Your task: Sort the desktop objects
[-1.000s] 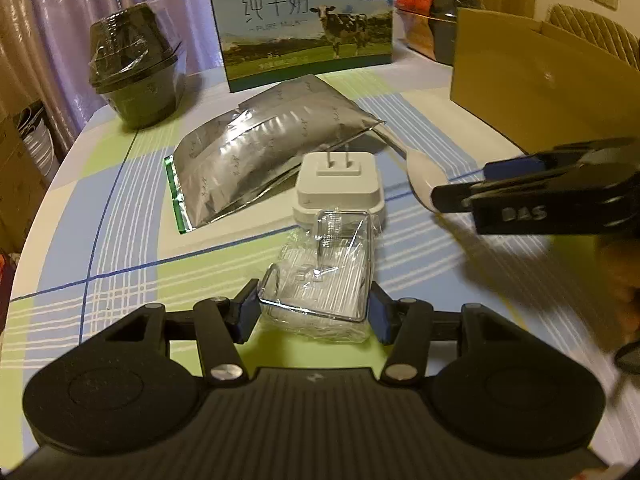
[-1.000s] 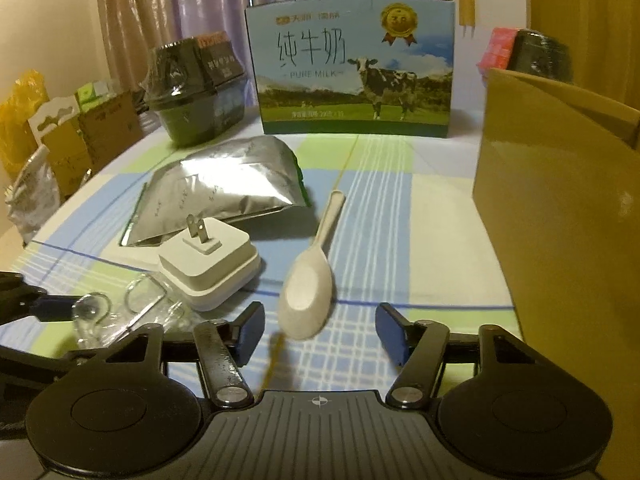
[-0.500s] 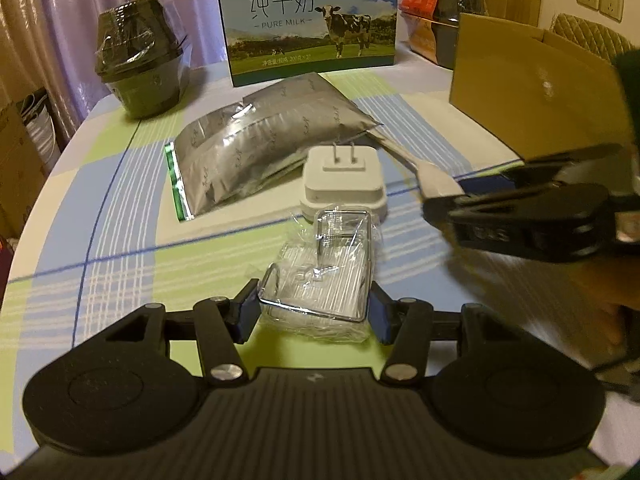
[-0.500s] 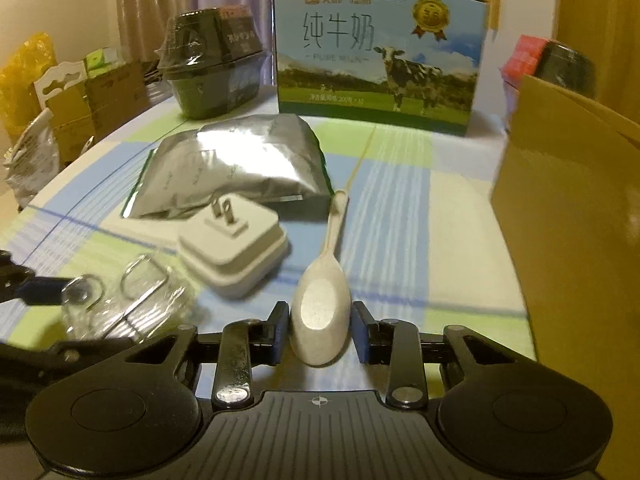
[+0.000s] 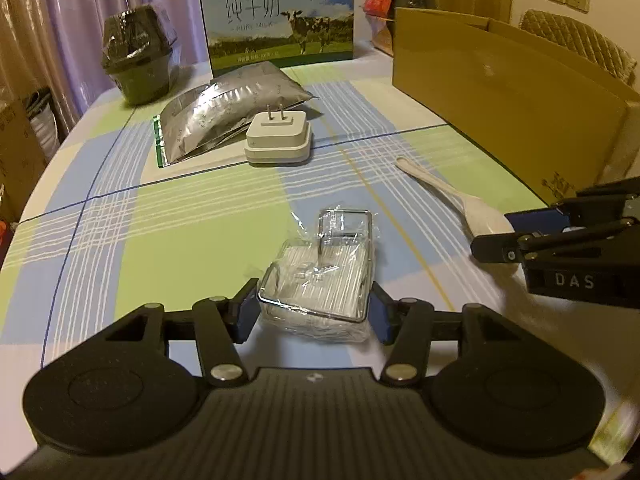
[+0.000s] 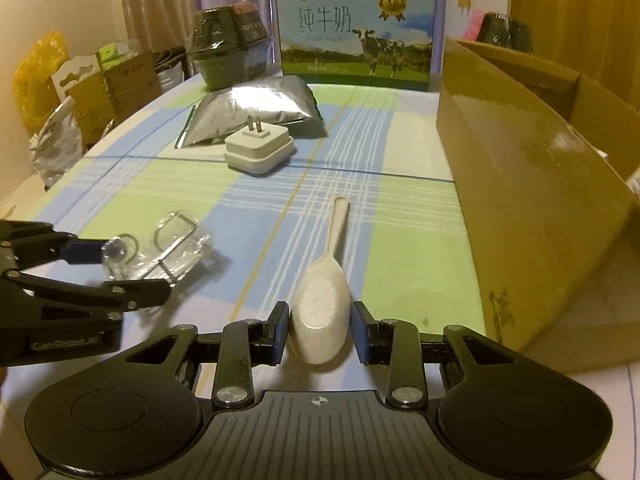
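A clear plastic pack with a wire rack (image 5: 320,276) sits between the blue pads of my left gripper (image 5: 313,314), which is shut on it. In the right wrist view the same pack (image 6: 176,240) shows at the left, held in the left gripper (image 6: 120,272). A cream spoon (image 6: 320,312) has its bowl pinched in my right gripper (image 6: 320,336), handle pointing away. From the left wrist the spoon (image 5: 452,196) and the right gripper (image 5: 508,234) appear at the right. A white plug charger (image 5: 279,142) and a silver foil pouch (image 5: 224,112) lie farther back.
An open cardboard box (image 6: 520,200) stands close on the right. A milk carton box (image 5: 282,16) and a dark wrapped bowl pack (image 5: 138,60) stand at the back of the checked tablecloth (image 5: 180,208). Boxes and bags are stacked beyond the table's left edge.
My right gripper has shut on the spoon's bowl. Both grippers have drawn back toward the near edge with their objects, so the charger and pouch now lie farther off.
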Available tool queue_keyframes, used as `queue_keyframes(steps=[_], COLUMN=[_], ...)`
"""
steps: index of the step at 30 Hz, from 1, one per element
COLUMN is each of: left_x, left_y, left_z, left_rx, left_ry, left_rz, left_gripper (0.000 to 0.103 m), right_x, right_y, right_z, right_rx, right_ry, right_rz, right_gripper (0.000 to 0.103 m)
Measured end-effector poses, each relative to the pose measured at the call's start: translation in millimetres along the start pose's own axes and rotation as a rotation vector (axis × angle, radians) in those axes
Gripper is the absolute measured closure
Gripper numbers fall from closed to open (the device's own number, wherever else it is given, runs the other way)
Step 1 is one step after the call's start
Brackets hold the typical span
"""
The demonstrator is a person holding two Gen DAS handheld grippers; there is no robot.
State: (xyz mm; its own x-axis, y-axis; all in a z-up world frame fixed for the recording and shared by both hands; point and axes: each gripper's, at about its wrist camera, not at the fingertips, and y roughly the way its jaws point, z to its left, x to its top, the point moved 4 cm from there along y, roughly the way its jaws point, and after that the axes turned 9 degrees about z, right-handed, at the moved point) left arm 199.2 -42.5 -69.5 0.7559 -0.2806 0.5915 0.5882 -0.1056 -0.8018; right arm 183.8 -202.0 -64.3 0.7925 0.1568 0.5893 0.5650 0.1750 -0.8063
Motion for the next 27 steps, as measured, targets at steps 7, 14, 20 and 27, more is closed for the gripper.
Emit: queue_keyframes(steps=[7, 14, 20, 27], left_x=[-16, -12, -4, -7], left_y=[-9, -18, -3, 0], left_z=[3, -3, -10, -9], left_rx=[0.038, 0.083, 0.026, 0.003], left_ry=[0.019, 0.15, 0.243, 0.199], left_rz=[0.014, -0.076, -0.074, -0.035], left_gripper=[0.035, 0.022, 0.029, 0.054], right_x=[-12, -11, -11, -9], right_y=[0, 1, 2, 5], right_z=[1, -1, -4, -5], right_rx=[-0.02, -0.019, -0.024, -0.021], right_ry=[-0.008, 0.01, 0.017, 0.029], right_rz=[-0.024, -0.03, -0.04, -0.055], right_gripper=[0.069, 0.053, 0.049, 0.048])
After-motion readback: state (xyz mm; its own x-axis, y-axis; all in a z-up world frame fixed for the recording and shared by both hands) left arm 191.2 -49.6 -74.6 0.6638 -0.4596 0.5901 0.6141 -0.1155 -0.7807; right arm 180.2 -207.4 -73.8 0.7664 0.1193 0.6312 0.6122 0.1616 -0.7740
